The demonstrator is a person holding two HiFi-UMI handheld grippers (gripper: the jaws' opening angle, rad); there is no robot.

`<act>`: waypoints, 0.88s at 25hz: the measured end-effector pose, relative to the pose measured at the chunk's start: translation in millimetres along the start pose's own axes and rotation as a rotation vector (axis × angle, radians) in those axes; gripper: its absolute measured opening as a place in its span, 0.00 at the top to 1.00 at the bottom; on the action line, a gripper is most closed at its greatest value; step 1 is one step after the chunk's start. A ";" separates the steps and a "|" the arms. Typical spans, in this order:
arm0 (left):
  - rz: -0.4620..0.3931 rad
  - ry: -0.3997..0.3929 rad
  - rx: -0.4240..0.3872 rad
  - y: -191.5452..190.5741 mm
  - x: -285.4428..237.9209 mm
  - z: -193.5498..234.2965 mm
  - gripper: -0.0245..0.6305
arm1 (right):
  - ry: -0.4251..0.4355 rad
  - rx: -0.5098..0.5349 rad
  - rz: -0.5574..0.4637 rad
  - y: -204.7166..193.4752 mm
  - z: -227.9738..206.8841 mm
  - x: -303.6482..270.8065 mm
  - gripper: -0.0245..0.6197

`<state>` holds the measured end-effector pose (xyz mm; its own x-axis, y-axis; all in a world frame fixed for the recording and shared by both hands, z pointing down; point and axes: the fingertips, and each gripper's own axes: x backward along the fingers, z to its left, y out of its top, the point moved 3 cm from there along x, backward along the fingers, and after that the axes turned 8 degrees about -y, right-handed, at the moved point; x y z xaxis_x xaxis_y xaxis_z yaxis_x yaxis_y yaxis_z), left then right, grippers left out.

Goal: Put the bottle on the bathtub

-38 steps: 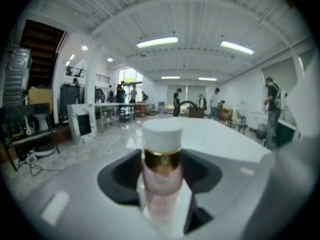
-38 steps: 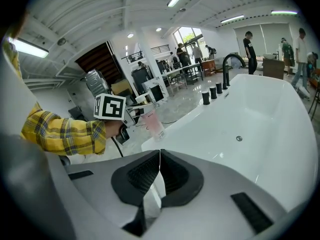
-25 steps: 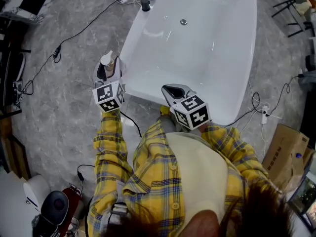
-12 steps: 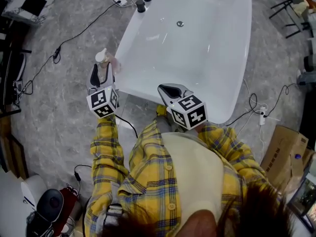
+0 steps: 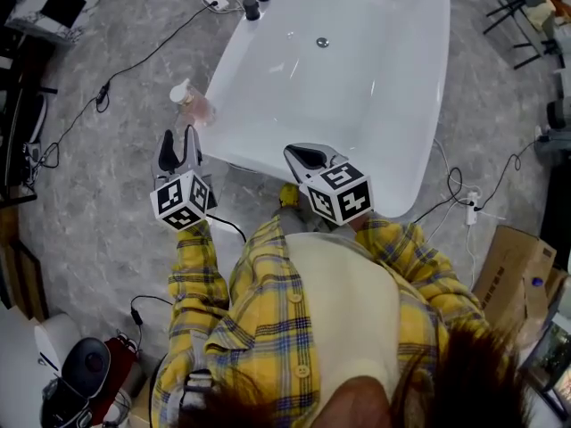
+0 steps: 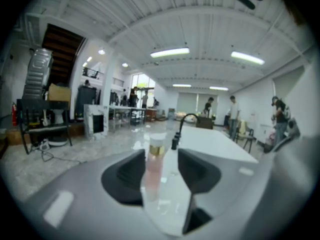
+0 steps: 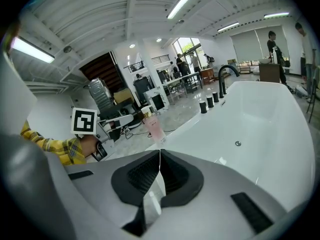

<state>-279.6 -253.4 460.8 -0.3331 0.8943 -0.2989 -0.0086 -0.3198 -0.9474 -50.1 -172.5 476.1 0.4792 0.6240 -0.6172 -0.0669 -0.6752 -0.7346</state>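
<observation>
The bottle [image 5: 190, 103], pale pink with a white cap, stands upright on the near left corner of the white bathtub [image 5: 259, 154]. My left gripper [image 5: 177, 141] is open and sits just short of the bottle, not touching it. In the left gripper view the bottle [image 6: 153, 166] shows in the gap between the open jaws of that gripper [image 6: 157, 173], on the tub rim [image 6: 215, 140]. My right gripper [image 5: 308, 157] hangs over the tub's near rim, shut with nothing in it [image 7: 160, 159]. From the right gripper view the bottle [image 7: 154, 125] stands beyond the left gripper [image 7: 100, 146].
Black tap knobs [image 5: 252, 9] and a faucet [image 7: 226, 76] stand at the tub's far left rim, with a drain [image 5: 322, 42] in the basin. Cables [image 5: 116, 74] run over the grey floor. A cardboard box [image 5: 513, 266] lies at the right. People stand in the background [image 6: 232, 115].
The left gripper has opened, let go of the bottle and drawn back toward the person. The bottle stays standing on the tub corner. The right gripper has barely moved.
</observation>
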 end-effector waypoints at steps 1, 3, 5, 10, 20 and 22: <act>-0.008 -0.002 0.013 1.8 4.6 -1.8 0.65 | -0.001 0.000 -0.002 0.8 0.0 0.3 0.94; -0.023 -0.014 0.028 4.8 12.7 -7.2 0.67 | -0.004 0.001 -0.009 2.4 -0.2 0.9 0.94; -0.028 -0.033 0.033 6.6 20.0 -14.6 0.70 | -0.007 0.000 -0.017 3.8 0.3 1.7 0.94; -0.023 -0.102 0.042 8.9 32.9 -40.9 0.76 | -0.013 -0.007 -0.038 7.9 1.2 6.5 0.94; 0.054 -0.266 0.020 6.5 32.2 -93.2 0.91 | -0.039 -0.037 -0.070 8.8 -4.1 15.6 0.94; 0.066 -0.292 0.016 8.3 31.1 -101.2 0.93 | -0.046 -0.047 -0.084 10.9 -5.7 18.4 0.94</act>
<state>-194.6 -196.6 432.1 -0.5904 0.7442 -0.3123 0.0080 -0.3815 -0.9243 -37.0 -170.6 458.3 0.4408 0.6959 -0.5669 0.0137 -0.6367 -0.7710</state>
